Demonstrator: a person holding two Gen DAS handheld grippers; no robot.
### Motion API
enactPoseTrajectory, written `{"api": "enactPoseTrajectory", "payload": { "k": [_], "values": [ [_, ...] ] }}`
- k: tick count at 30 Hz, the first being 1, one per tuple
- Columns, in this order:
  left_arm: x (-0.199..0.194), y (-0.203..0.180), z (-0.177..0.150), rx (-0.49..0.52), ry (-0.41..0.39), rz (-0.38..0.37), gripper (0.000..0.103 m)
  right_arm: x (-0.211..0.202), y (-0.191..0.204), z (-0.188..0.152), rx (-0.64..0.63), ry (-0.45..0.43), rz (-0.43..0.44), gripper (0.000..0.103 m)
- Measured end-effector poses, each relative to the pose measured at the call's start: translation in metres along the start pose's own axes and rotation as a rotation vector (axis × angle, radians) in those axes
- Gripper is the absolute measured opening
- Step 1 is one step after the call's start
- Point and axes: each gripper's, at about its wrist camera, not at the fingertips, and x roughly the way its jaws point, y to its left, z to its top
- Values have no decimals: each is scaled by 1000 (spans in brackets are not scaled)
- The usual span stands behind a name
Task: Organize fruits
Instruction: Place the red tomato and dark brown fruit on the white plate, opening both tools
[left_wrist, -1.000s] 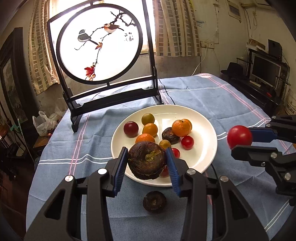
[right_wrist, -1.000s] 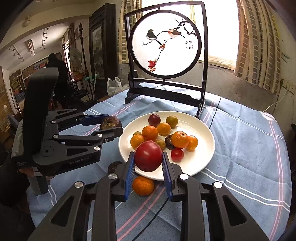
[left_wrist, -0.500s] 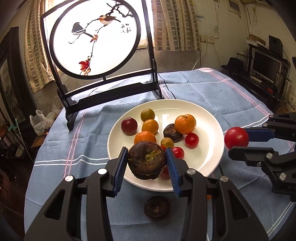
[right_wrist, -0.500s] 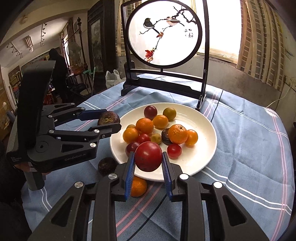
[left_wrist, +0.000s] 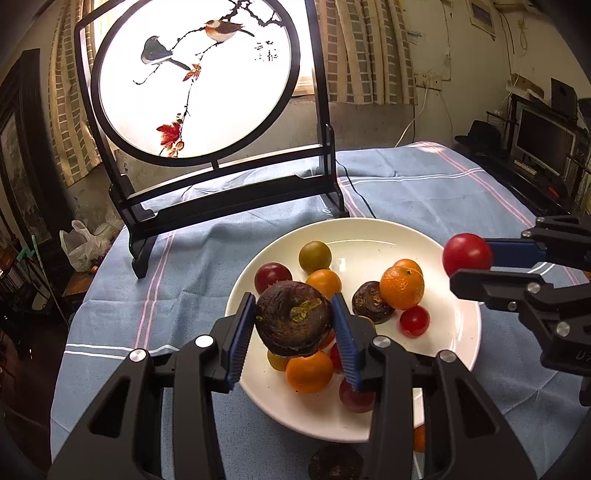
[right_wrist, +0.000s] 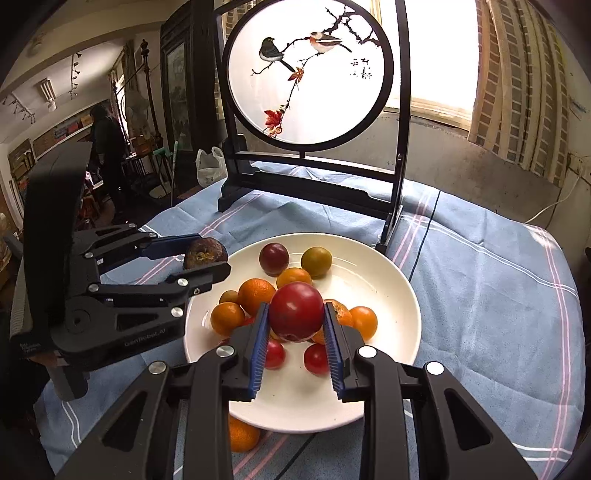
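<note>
A white plate (left_wrist: 458, 354) (right_wrist: 388, 391) on the blue cloth holds several oranges, red and green fruits and a dark brown one. My left gripper (left_wrist: 293, 325) is shut on a dark brown wrinkled fruit (left_wrist: 294, 323) above the plate's near left part; it also shows in the right wrist view (right_wrist: 205, 253). My right gripper (right_wrist: 295, 325) is shut on a red round fruit (right_wrist: 296, 311) over the plate's middle; in the left wrist view the red fruit (left_wrist: 467, 254) hangs above the plate's right rim.
A black framed round bird screen (left_wrist: 195, 77) (right_wrist: 306, 74) stands behind the plate, with a cable beside it. A dark fruit (left_wrist: 334, 463) and an orange (right_wrist: 242, 434) lie on the cloth at the plate's near edge. A monitor (left_wrist: 545, 142) stands far right.
Both grippers have moved forward and lower over the plate, each still holding its fruit. The screen and the plate look nearer and larger.
</note>
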Motion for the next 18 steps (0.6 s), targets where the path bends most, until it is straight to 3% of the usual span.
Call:
{"api": "enactPoseTrajectory", "payload": {
  "k": [11, 17, 18],
  "values": [
    [23, -15, 6, 48, 25, 46, 41, 31, -5, 24, 31, 25, -34, 29],
    [38, -23, 6, 60, 42, 59, 43, 63, -16, 34, 72, 84, -69, 29],
    [39, -24, 6, 66, 42, 64, 46, 66, -17, 34, 80, 82, -85, 35]
  ]
}}
